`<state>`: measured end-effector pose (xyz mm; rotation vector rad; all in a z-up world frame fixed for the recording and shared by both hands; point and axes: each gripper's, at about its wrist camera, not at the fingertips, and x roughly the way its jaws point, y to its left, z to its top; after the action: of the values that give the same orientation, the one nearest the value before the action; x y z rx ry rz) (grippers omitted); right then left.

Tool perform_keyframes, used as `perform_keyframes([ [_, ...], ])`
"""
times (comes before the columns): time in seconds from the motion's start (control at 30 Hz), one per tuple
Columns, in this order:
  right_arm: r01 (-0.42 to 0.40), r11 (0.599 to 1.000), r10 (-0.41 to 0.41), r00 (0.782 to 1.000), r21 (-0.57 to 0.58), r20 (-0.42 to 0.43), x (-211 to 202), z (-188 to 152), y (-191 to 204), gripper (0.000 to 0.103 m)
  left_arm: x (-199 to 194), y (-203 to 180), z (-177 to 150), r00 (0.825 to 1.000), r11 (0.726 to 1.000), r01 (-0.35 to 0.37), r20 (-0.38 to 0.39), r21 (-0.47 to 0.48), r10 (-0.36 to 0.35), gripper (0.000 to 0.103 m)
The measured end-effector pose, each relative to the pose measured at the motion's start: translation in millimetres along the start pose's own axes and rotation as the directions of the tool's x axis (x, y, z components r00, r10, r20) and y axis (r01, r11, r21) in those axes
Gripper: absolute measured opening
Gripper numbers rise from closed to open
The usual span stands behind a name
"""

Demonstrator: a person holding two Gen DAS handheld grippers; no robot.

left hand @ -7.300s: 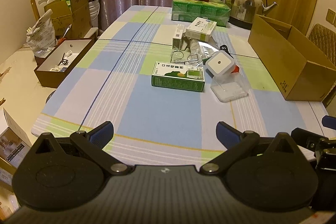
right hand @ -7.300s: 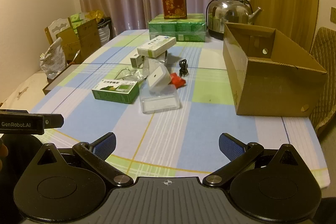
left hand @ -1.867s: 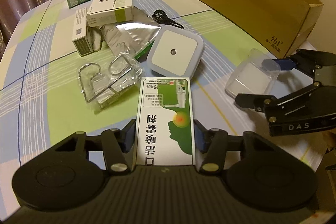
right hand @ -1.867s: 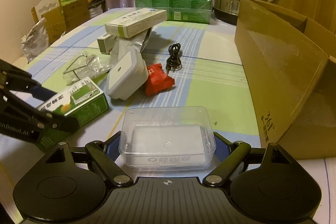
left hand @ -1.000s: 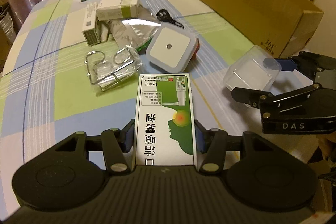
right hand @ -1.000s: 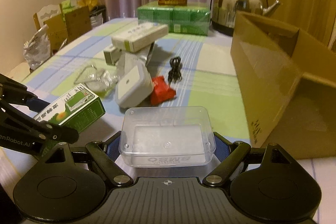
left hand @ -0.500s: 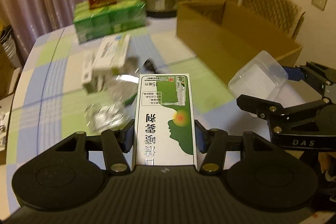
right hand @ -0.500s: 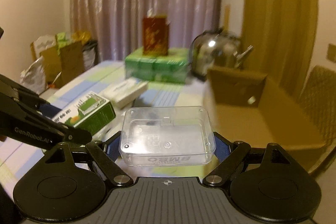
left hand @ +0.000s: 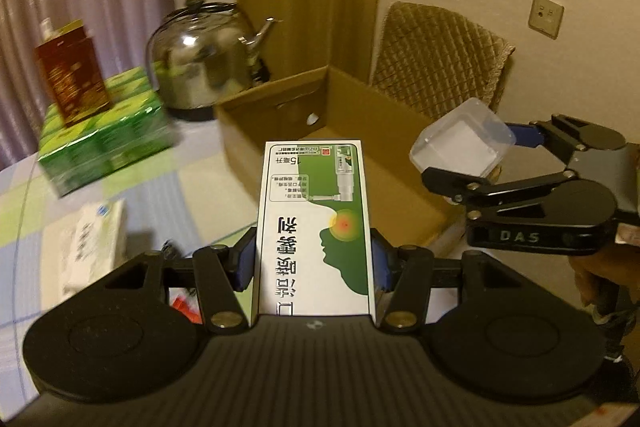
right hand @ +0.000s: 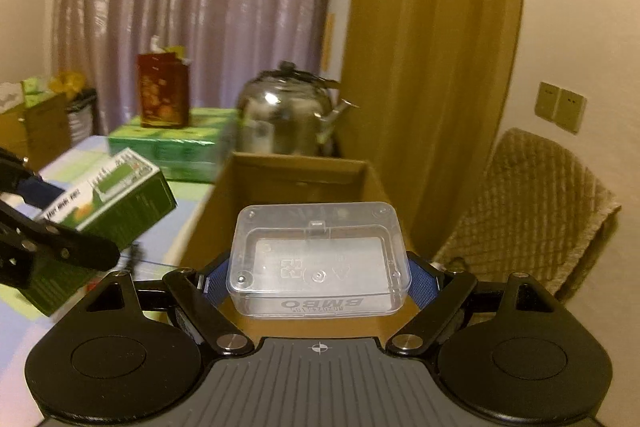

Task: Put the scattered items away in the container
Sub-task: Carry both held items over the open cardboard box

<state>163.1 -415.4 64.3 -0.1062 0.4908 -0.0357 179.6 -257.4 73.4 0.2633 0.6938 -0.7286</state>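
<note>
**Two items in the air, none yet in the box**

The left gripper has its jaws pinching a green-and-white medicine carton by its long sides; the carton sticks forward, pointing at the open cardboard box that serves as the container. The right gripper has its jaws spread wide but pressed against the two ends of a clear plastic case, which it carries flat. From the left wrist view the case hangs above the near right corner of the box; from the right wrist view the box mouth lies straight ahead and below it.

By my reading, the task is at an early stage. Both held items are clear of the desk and near the box, yet neither is inside it, and the part of the box floor that shows looks bare. The release of these two is the step in hand.

More is left after that. A white carton lies on the desk at the left, blurred, and a small red thing peeps out beneath the left gripper's frame. Whatever else lies scattered is hidden behind the grippers, so I cannot count it. The kettle and the green packs at the far end stand apart from the scatter.
</note>
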Motion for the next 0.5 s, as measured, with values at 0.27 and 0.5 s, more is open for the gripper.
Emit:
perform_keyframes([
  [0.27,0.007,1.0,-0.008,0.999,-0.016,-0.049,25.1,-14.8,-30.0,0.083,62.0,-24.7,45.6,0.999,0.998,0.041,-0.024,0.042,-0.04,0.05],
  [0.5,0.006,1.0,-0.008,0.997,-0.028,-0.079,49.7,-19.5,-34.2,0.083,111.8,-27.8,62.3,0.996,0.997,0.058,-0.067,0.042,-0.055,0.05],
])
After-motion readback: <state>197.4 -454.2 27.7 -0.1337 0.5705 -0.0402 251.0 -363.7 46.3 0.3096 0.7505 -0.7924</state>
